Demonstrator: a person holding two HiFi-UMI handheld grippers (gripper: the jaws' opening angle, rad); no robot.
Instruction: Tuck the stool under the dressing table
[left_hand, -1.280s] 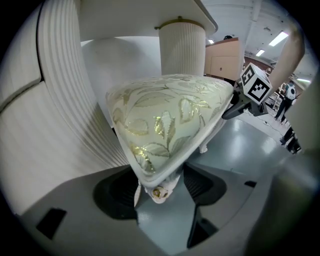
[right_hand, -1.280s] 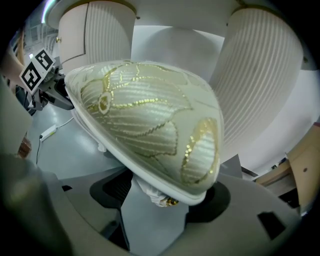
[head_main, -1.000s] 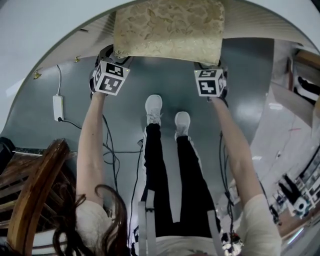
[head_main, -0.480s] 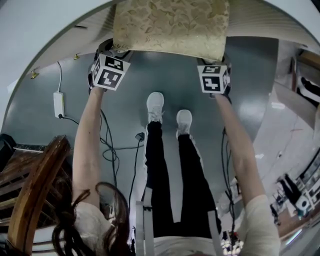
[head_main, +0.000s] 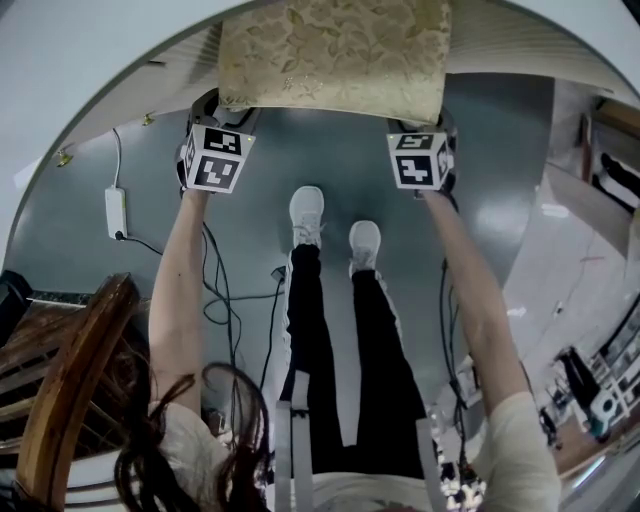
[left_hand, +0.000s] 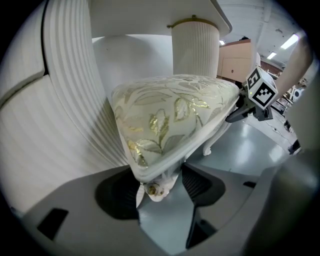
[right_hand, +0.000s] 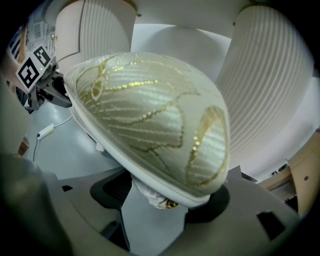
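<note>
Left gripper (left_hand: 157, 174) jaws have just been closing on stool (head_main: 335, 55) corner; right gripper (right_hand: 166, 194) clamps the other. Grip firm enough, I judge, to push under table (head_main: 90, 70).

No text, label, brand or number can be read in any view.

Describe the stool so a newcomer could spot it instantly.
Find the white ribbed dressing table along the top of the head view. The stool sits in its knee gap, just beyond the person's white shoes. It is the only upholstered piece: a cream cushion with gold leaves, unlike the bare wooden chair at lower left.
</note>
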